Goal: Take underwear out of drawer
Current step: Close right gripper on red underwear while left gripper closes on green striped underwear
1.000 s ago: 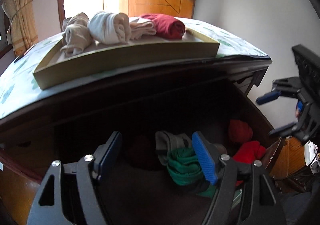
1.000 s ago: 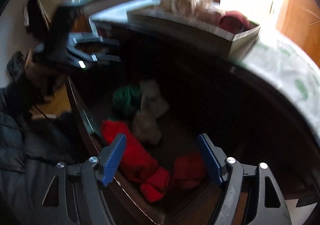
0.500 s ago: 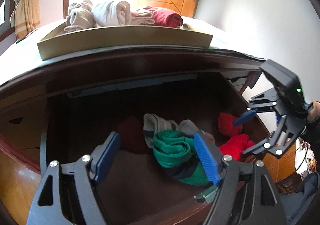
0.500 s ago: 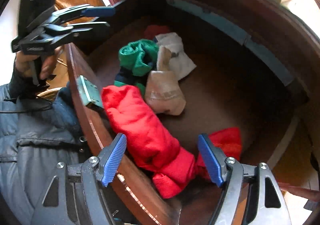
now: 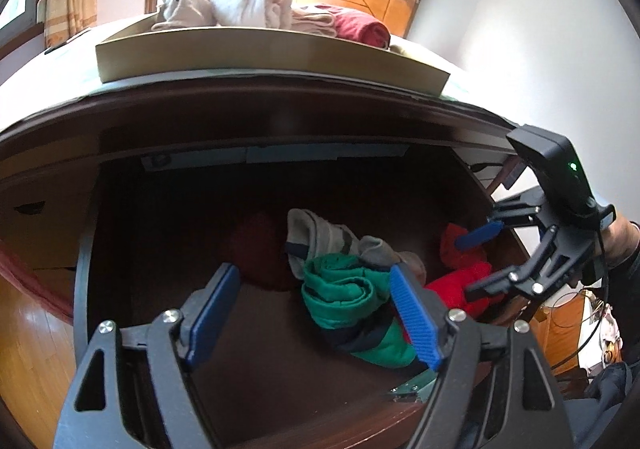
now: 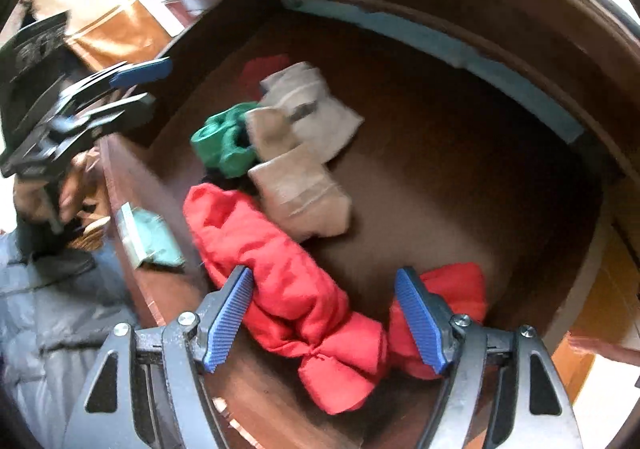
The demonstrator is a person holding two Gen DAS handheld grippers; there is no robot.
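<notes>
Red underwear [image 6: 280,285] lay rolled at the drawer's [image 6: 132,185] front edge, straddled by the right gripper [image 6: 324,323], open and empty; sinking lower before squeezing seemed wise. Left gripper [image 5: 316,319], just widened, held nothing.

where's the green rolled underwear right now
The green rolled underwear lies inside the open drawer, near its front edge. In the right wrist view it sits left of the beige pieces and beyond the long red roll.
</notes>
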